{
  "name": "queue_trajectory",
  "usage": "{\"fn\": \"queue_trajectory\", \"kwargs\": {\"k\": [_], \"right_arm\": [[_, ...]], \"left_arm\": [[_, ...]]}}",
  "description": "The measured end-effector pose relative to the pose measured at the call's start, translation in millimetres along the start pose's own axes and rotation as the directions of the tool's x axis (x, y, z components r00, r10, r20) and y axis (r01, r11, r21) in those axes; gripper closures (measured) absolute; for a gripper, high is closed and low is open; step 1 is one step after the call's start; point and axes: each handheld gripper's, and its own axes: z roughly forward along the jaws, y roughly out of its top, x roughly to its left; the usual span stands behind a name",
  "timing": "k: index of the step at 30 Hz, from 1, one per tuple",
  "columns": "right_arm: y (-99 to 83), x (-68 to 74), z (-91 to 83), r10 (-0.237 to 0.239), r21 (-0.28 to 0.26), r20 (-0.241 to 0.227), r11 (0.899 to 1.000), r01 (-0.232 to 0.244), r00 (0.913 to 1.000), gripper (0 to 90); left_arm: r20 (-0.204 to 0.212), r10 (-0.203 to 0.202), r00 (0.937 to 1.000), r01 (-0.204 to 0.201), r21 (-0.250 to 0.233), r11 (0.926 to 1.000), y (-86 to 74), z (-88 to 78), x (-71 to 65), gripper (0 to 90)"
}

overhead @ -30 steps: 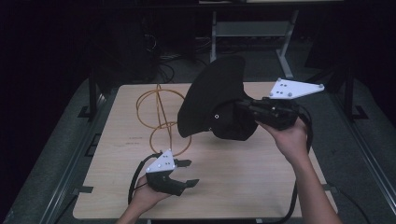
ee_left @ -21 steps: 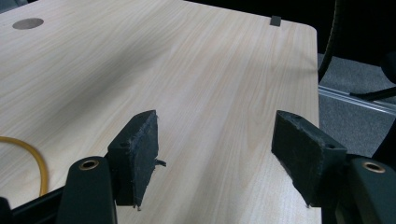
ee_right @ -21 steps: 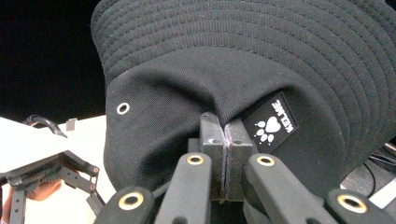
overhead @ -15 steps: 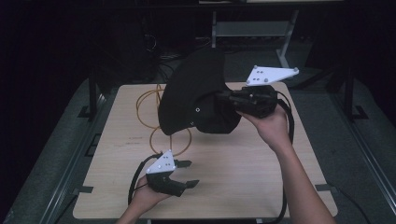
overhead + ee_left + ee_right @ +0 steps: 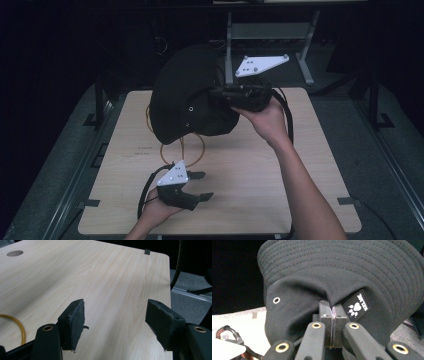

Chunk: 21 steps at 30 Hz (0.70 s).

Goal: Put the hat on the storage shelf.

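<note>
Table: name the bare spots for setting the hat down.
The right half of the table, between the right forearm and the right edge, is bare wood. The near strip beside the left claw is bare too. The left-centre is crowded: the orange cord loops beneath the black hat.

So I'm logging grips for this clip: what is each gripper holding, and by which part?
The right gripper pinches the black bucket hat by a fold of its crown fabric. The left gripper holds nothing.
</note>
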Motion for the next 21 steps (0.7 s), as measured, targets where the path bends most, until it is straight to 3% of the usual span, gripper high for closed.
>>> {"fn": "queue_trajectory", "kwargs": {"k": [12,21], "right_arm": [[23.6,-8.7,34.1,0.019,0.033,-0.03,0.999,-0.018,0.9994,89.3],[40.5,-16.0,57.4,0.043,0.048,-0.054,0.998,-0.04,0.9976,89.2]], "left_arm": [[0.02,-0.001,0.9998,0.001,0.0,1.0,0.8,8.2,-3.3,31.2],[0.019,0.015,0.9997,-0.015,0.026,0.9995,2.4,12.2,-4.8,31.3]]}}
